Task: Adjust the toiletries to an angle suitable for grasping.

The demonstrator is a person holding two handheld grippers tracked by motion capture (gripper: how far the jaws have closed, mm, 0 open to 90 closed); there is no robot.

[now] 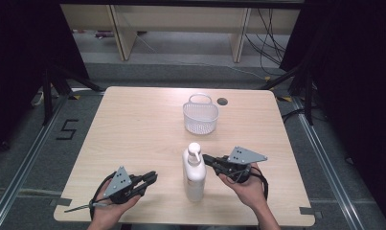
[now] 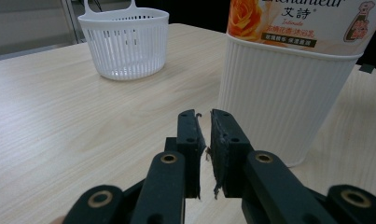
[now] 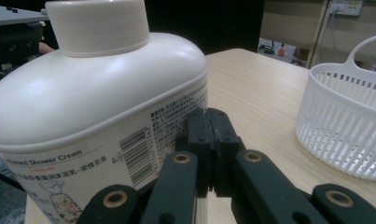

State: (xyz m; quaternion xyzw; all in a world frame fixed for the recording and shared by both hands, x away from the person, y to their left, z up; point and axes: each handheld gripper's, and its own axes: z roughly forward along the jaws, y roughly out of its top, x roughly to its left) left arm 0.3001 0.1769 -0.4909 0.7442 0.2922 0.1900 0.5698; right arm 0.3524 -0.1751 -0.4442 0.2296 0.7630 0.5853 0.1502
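Both tools sit near the front edge: left tool [image 1: 150, 178] nearly closed, empty; right tool [image 1: 208, 159] closed, empty, tips beside the bottle [image 1: 194, 173] standing between them. Basket [image 1: 200, 115] stands farther back.

The high view looks forward and down on the whole table [image 1: 133, 124]. Both gripper views sit low, very near the bottle [image 2: 288, 93], probably from opposite sides, sharing the basket [image 3: 344, 126].
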